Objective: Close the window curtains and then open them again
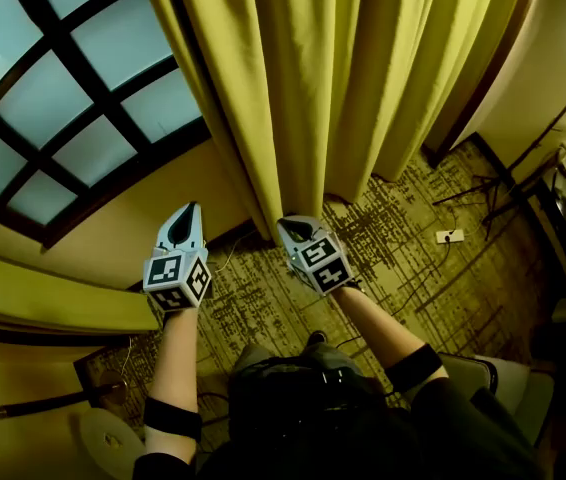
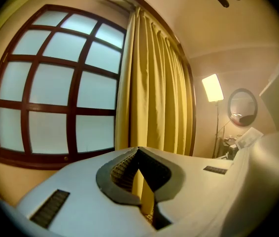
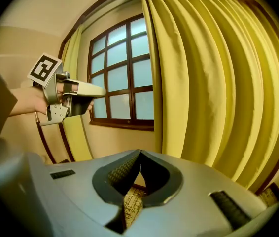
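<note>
At the far left only a narrow strip of the left curtain [image 3: 78,139] shows. It hangs beside the window frame in the right gripper view, partly hidden behind the left gripper [image 1: 191,213]. The window [image 1: 63,88] stands uncovered, a grid of dark wooden bars over pale, milky panes, with its upper and left parts cut off by the head view's edge. The left gripper is a smooth, pale grey shell that tapers to a point. Its black ribbed pads are pressed together with nothing between them, and it is held in front of the bare wall under the sill. The right gripper [image 1: 291,228], of the same make, also has its jaws closed tip to tip and empty. It sits just below the hem at the inner edge of the right curtain [image 1: 343,78], and no view settles whether it touches the cloth. That curtain is a heavy, matte, mustard-yellow fabric in deep vertical folds, bunched to the right of the window. Its top is out of frame in the head view and its hem reaches the carpet [image 1: 413,268], which is olive with a dark broken pattern. A small white block [image 1: 449,236] lies on the carpet, too small to identify. The dark furniture at the far right is too dim to make out. The left gripper view shows a floor lamp [image 2: 212,88] with a glowing shade and a round mirror [image 2: 243,107].
</note>
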`<state>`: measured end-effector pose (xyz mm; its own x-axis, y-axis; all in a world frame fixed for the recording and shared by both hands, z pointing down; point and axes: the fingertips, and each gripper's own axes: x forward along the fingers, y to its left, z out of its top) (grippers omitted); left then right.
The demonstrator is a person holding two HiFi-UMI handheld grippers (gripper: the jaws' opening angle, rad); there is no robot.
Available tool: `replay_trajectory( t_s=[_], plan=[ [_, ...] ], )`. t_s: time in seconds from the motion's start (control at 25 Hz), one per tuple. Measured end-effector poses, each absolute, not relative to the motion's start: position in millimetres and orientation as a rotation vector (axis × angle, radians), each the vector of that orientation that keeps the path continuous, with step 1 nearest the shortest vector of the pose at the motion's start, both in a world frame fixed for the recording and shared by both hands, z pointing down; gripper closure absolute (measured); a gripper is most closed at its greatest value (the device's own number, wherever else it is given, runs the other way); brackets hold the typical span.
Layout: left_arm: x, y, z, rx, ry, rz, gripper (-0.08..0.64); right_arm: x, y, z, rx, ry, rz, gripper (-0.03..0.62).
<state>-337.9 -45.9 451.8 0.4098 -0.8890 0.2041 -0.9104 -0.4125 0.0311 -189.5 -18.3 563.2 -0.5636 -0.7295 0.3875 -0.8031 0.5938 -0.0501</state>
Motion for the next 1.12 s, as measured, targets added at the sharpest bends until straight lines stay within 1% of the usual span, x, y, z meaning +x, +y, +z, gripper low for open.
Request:
replay_trajectory(
  t_s=[0.2,0.24,0.28,0.36,0.6,0.68,0.8,0.92,1.12],
  plan=[
    [-305,-83,419,2.534,-1.628,0.226,0.558,-178,-43,551,1.214,-2.517,0.317,0.589],
    [-300,-91,415,2.541,-1.624,0.233,0.512,-176,-50,550,1.218,-2.519,0.303,0.589],
    [-296,-100,410,2.545,-1.622,0.243,0.488,-175,-57,545,1.219,-2.521,0.296,0.589],
    [-289,-118,396,2.558,-1.631,0.254,0.462,-176,-68,531,1.220,-2.529,0.295,0.589],
    [-278,-189,348,2.596,-1.697,0.229,0.268,-175,-115,501,1.257,-2.540,0.248,0.589],
    [-278,-213,326,2.606,-1.722,0.220,0.227,-178,-131,492,1.263,-2.548,0.227,0.588],
    [-279,-247,293,2.627,-1.756,0.206,0.215,-182,-155,480,1.273,-2.558,0.193,0.582],
    [-274,-274,268,2.673,-1.758,0.209,0.187,-189,-177,470,1.283,-2.569,0.177,0.564],
    [-254,-307,252,2.776,-1.696,0.208,0.163,-196,-213,451,1.296,-2.567,0.116,0.562]
  ],
)
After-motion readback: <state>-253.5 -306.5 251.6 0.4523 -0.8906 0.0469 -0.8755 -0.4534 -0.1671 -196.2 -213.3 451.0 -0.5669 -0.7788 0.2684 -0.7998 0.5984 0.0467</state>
